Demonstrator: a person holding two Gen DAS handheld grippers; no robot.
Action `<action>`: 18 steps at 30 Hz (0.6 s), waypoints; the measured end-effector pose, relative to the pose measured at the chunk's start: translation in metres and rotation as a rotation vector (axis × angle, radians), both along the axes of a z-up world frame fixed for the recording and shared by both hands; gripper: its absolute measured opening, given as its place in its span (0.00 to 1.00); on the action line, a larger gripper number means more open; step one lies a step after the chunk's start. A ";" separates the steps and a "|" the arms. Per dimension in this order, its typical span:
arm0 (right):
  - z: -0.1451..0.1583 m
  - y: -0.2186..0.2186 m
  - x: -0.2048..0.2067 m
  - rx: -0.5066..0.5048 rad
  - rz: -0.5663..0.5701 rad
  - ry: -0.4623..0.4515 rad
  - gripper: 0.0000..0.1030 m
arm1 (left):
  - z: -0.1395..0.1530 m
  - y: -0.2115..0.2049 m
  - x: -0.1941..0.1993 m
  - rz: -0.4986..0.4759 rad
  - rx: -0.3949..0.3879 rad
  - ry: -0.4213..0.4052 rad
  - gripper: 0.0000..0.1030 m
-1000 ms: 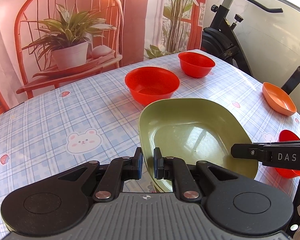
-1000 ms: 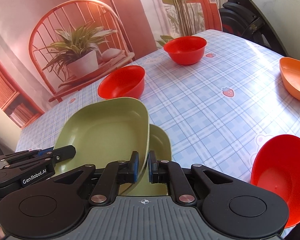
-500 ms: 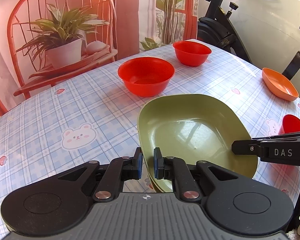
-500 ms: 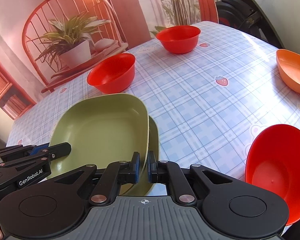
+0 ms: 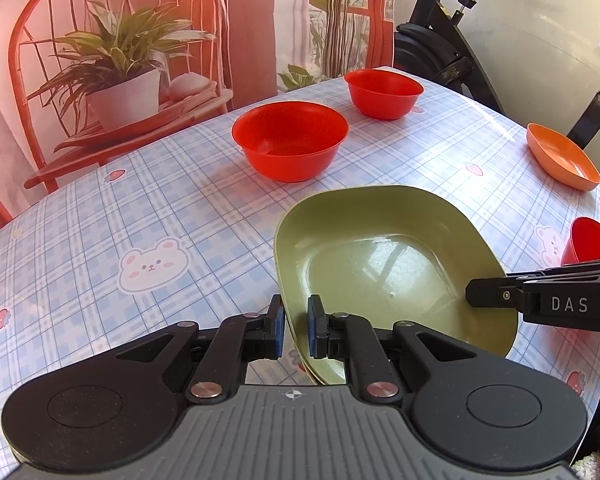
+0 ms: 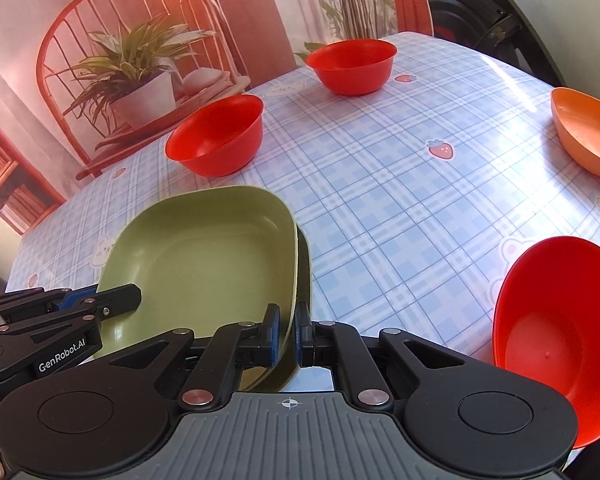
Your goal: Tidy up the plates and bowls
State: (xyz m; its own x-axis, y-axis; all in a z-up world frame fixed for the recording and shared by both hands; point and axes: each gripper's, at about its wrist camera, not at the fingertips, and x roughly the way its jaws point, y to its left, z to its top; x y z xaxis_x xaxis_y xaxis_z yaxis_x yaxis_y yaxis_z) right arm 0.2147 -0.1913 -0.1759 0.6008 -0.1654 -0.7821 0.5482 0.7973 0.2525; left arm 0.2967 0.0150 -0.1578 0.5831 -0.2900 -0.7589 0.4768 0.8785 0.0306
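A green plate [image 5: 388, 264] is gripped from both sides. My left gripper [image 5: 296, 328] is shut on its left rim, and my right gripper [image 6: 287, 334] is shut on its right rim. This plate [image 6: 204, 256] sits over a second green plate [image 6: 306, 276], of which only a sliver of edge [image 5: 312, 372] shows beneath. I cannot tell whether the two are fully nested. Each view shows the other gripper from the side: the right gripper [image 5: 540, 300] and the left gripper [image 6: 116, 300].
Two red bowls [image 5: 290, 140] [image 5: 384, 92] stand at the far side of the checked tablecloth [image 5: 160, 208]. A third red bowl [image 6: 556, 328] lies close on the right, and an orange plate [image 6: 588, 132] sits at the right edge. Exercise bikes stand beyond the table.
The upper green plate has come down closer over the lower one, so less of the lower plate shows. Both grippers have kept their hold on the rims.
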 end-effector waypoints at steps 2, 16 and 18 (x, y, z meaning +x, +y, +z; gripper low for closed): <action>0.001 0.001 0.001 -0.014 0.006 0.004 0.07 | -0.001 -0.001 0.000 0.000 0.003 0.002 0.13; -0.002 0.002 0.004 -0.025 0.036 0.014 0.10 | -0.001 0.001 -0.001 0.007 0.020 -0.003 0.13; 0.000 0.004 0.004 -0.039 0.045 0.012 0.12 | -0.001 0.001 -0.001 0.006 0.018 -0.001 0.13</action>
State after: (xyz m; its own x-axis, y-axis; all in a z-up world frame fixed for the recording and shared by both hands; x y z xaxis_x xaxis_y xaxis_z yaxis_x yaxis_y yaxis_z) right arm 0.2186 -0.1877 -0.1761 0.5993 -0.1691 -0.7824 0.5140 0.8306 0.2143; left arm 0.2957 0.0157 -0.1591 0.5853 -0.2733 -0.7634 0.4716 0.8806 0.0463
